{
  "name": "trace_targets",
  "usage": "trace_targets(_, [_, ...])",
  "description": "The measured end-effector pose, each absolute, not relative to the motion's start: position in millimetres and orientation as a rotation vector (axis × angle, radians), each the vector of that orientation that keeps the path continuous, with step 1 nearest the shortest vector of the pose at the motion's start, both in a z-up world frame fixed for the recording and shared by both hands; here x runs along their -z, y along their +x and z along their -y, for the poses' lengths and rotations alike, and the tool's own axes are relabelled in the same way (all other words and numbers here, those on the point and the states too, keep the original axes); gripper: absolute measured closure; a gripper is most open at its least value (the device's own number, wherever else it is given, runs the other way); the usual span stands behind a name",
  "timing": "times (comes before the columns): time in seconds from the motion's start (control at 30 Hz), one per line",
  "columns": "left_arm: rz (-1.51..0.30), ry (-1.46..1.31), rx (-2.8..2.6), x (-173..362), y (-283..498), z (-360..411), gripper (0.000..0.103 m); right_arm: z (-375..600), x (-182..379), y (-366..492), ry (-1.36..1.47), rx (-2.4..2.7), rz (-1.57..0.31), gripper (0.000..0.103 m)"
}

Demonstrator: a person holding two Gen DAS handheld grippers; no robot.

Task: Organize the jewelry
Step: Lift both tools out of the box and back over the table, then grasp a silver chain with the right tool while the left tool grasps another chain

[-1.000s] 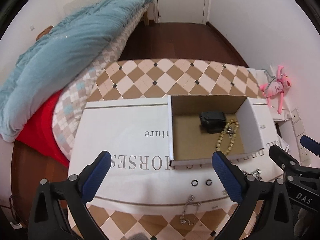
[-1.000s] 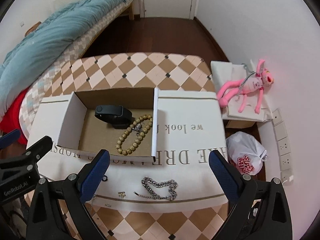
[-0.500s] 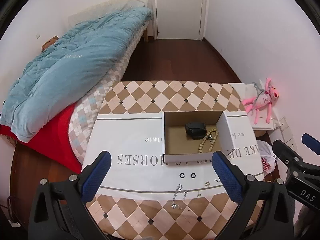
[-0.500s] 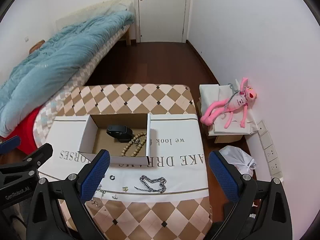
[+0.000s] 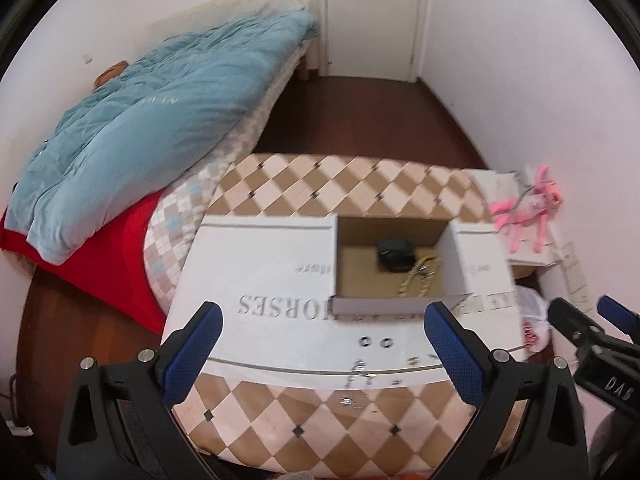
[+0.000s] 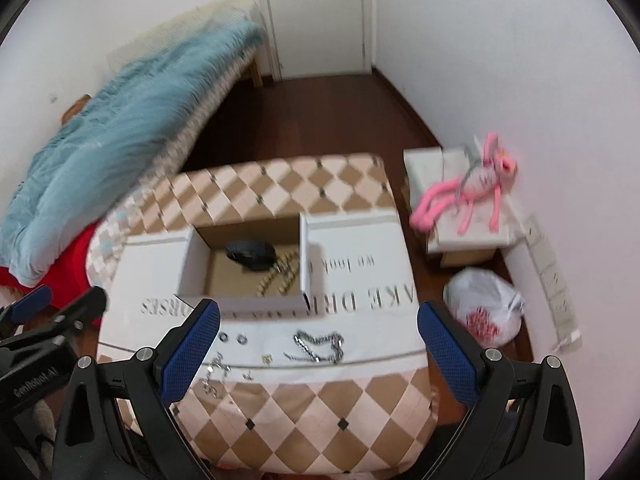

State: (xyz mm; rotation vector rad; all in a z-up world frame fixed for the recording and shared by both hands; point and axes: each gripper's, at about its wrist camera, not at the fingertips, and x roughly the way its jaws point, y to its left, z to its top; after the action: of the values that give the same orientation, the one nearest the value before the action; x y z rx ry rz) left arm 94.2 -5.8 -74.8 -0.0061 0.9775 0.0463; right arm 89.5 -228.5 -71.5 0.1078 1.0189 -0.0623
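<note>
An open cardboard box (image 5: 390, 305) (image 6: 244, 302) sits on a white printed sheet on a checkered table. Inside lie a black band (image 5: 394, 254) (image 6: 252, 254) and a wooden bead bracelet (image 5: 418, 278) (image 6: 280, 276). On the sheet in front of the box lie two small rings (image 5: 375, 341) (image 6: 232, 337), a silver chain (image 6: 318, 346), a thin chain (image 5: 356, 372) (image 6: 214, 372) and small earrings (image 5: 414, 360) (image 6: 267, 358). My left gripper (image 5: 324, 356) and right gripper (image 6: 318, 356) are both open and empty, held well above and in front of the table.
A bed with a blue duvet (image 5: 140, 120) and red sheet stands to the left. A pink plush toy (image 6: 472, 192) lies on white boxes to the right, with a plastic bag (image 6: 484, 306) on the floor. A door (image 5: 370, 16) is at the back.
Both grippers have pulled back and up from the table, so the box and jewelry look smaller and farther. Both stay open. The jewelry has not moved.
</note>
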Motion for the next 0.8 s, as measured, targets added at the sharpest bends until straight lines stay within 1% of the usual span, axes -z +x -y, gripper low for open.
trace_targets(0.1, [-1.039,0.024,-0.101,116,100,1,0.0,244,117,97,0.149,0.094,-1.106,0.003])
trace_targets(0.13, [-1.057,0.029,-0.117,126,101,0,0.0,250,136,99,0.167,0.103,-1.136,0.005])
trace_targets(0.17, [-1.098,0.031,-0.135,145,104,-2,0.0,255,155,101,0.188,0.121,-1.169,0.008])
trace_targets(0.23, [-1.15,0.023,-0.146,170,107,-5,0.0,264,188,105,0.232,0.137,-1.219,0.024])
trace_targets(0.37, [-1.232,0.015,-0.125,208,109,-4,0.0,274,246,112,0.285,0.177,-1.308,0.028])
trace_targets(0.43, [-1.258,0.023,-0.107,219,107,-2,0.0,276,266,115,0.287,0.184,-1.339,0.035])
trace_targets(0.47, [-1.268,0.027,-0.098,224,106,-1,0.0,276,274,116,0.291,0.186,-1.35,0.037])
trace_targets(0.5, [-1.278,0.03,-0.086,230,105,0,0.0,275,279,116,0.268,0.192,-1.341,0.038])
trace_targets(0.53, [-1.288,0.029,-0.077,233,104,0,0.001,273,277,117,0.241,0.19,-1.322,0.043])
trace_targets(0.57, [-1.294,0.024,-0.066,235,104,-1,0.001,269,278,118,0.217,0.184,-1.329,0.044])
trace_targets(0.6, [-1.299,0.013,-0.048,237,103,-1,0.001,266,276,120,0.198,0.177,-1.322,0.054])
trace_targets(0.63, [-1.302,0.009,-0.034,239,101,-1,0.001,264,274,121,0.169,0.174,-1.312,0.068])
trace_targets(0.67, [-1.306,0.012,-0.017,241,100,0,0.001,260,273,123,0.133,0.177,-1.306,0.076])
trace_targets(0.7, [-1.309,0.015,-0.004,242,100,1,0.001,258,272,123,0.108,0.174,-1.3,0.095])
trace_targets(0.8, [-1.317,0.027,0.044,246,97,7,0.005,254,269,119,0.092,0.135,-1.302,0.095])
